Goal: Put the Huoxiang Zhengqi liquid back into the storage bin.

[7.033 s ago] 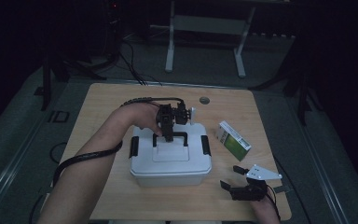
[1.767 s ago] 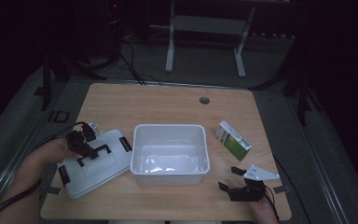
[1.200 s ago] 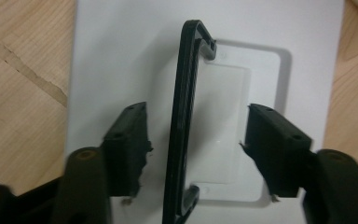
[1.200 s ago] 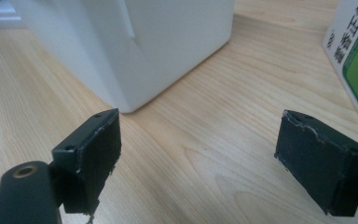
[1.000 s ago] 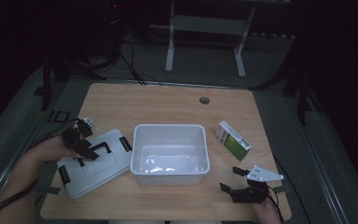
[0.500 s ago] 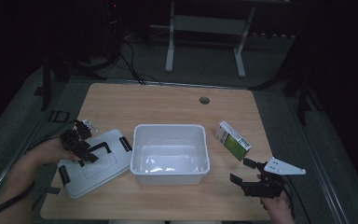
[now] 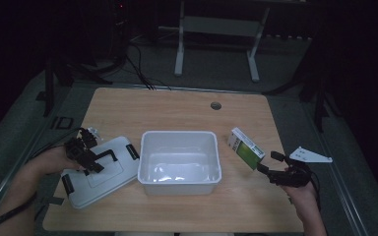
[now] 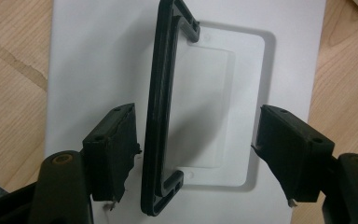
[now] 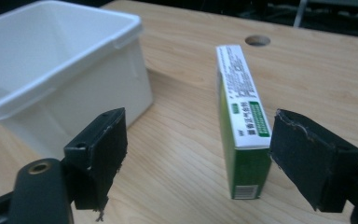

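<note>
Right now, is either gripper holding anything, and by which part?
Nothing is held. The left gripper stands open around the lid's handle, pads not pressing. The right gripper, jaws just closing, is open before the green box.

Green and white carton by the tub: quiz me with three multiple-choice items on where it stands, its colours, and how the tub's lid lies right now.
1. Where does the carton stand?
A. inside the tub
B. on the table, right of the tub
C. on the lid

2. What colours is the carton?
A. red and black
B. green and white
C. blue and yellow

3. What is the state of the lid?
A. clipped on the tub
B. leaning upright against the tub
C. off, flat on the table left of the tub

Answers: B, the high view shows it on bare wood beside the tub; B, the right gripper view shows green sides and a white top; C, it lies beside the open tub.
</note>
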{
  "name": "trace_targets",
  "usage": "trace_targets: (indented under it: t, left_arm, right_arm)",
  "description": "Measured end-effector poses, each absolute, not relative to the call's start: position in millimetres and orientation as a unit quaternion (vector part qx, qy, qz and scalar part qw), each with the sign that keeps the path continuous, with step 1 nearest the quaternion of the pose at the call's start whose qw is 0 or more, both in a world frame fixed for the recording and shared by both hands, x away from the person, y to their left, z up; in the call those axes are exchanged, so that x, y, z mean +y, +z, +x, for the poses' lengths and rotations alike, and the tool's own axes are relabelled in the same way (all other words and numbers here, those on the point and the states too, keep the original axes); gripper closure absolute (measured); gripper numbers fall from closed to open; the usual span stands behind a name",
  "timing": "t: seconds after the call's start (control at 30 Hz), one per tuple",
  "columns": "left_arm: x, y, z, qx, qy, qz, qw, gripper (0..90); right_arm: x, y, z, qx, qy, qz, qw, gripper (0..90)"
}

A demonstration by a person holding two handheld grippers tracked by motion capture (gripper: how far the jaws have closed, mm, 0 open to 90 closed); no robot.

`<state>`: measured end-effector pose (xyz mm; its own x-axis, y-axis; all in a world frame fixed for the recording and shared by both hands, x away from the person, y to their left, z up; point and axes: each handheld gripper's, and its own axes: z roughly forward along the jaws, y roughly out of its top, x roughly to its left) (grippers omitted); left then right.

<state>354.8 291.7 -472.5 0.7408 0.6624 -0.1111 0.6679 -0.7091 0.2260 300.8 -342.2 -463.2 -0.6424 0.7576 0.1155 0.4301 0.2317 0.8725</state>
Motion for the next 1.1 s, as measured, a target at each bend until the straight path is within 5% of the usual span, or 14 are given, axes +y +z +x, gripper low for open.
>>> trace_targets:
  t: [1.1]
  left_arm:
    - [292.9,-478.5,355.5,0.357,-0.019,0.926,0.120,30.4]
  right_arm:
    - [-326.1,-487.3,380.5,0.813,0.390,0.410,0.140,33.4]
